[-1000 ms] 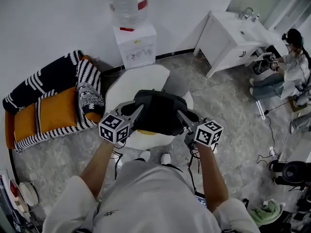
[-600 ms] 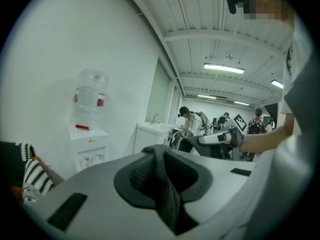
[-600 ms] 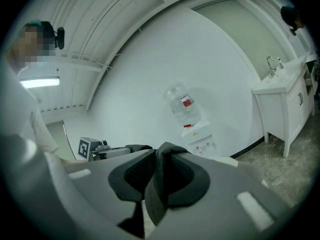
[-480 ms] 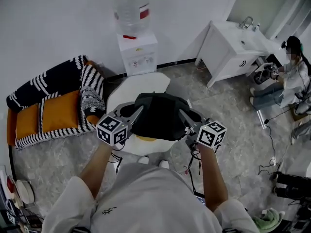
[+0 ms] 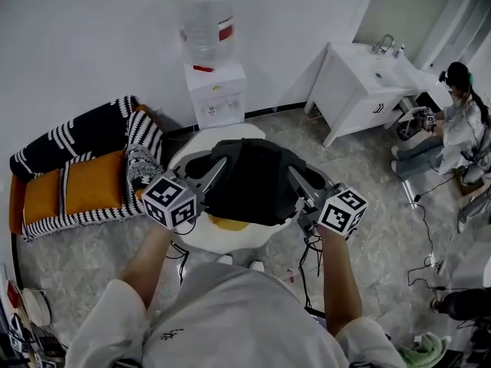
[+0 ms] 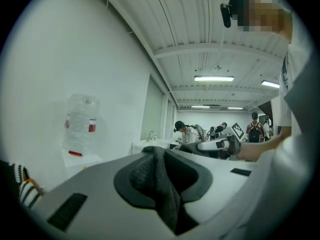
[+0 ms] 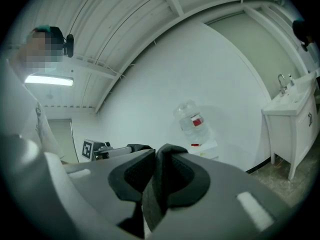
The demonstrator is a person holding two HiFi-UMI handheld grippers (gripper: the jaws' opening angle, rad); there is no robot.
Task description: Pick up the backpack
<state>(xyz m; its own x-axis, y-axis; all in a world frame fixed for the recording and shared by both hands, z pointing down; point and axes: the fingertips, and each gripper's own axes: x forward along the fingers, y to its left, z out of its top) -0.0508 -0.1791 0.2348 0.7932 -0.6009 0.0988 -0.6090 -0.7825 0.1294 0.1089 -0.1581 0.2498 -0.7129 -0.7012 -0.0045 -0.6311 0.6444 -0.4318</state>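
Note:
The black backpack (image 5: 253,179) hangs in the air above the round white table (image 5: 201,234), held from both sides. My left gripper (image 5: 217,169) is shut on a fold of its black fabric at the left side. In the left gripper view that fabric (image 6: 161,181) is pinched between the dark pads. My right gripper (image 5: 296,178) is shut on the right side of the backpack. The right gripper view shows a black strap (image 7: 156,181) squeezed between the pads. A yellow patch on the table shows under the backpack.
A water dispenser (image 5: 217,90) with a large bottle stands against the far wall. A couch (image 5: 77,167) with an orange cushion and a striped blanket is at the left. A white sink cabinet (image 5: 360,83) and a seated person (image 5: 460,121) are at the right. Cables lie on the floor.
Both grippers have risen together with the backpack, which now looks larger and higher above the table. The grips have not changed.

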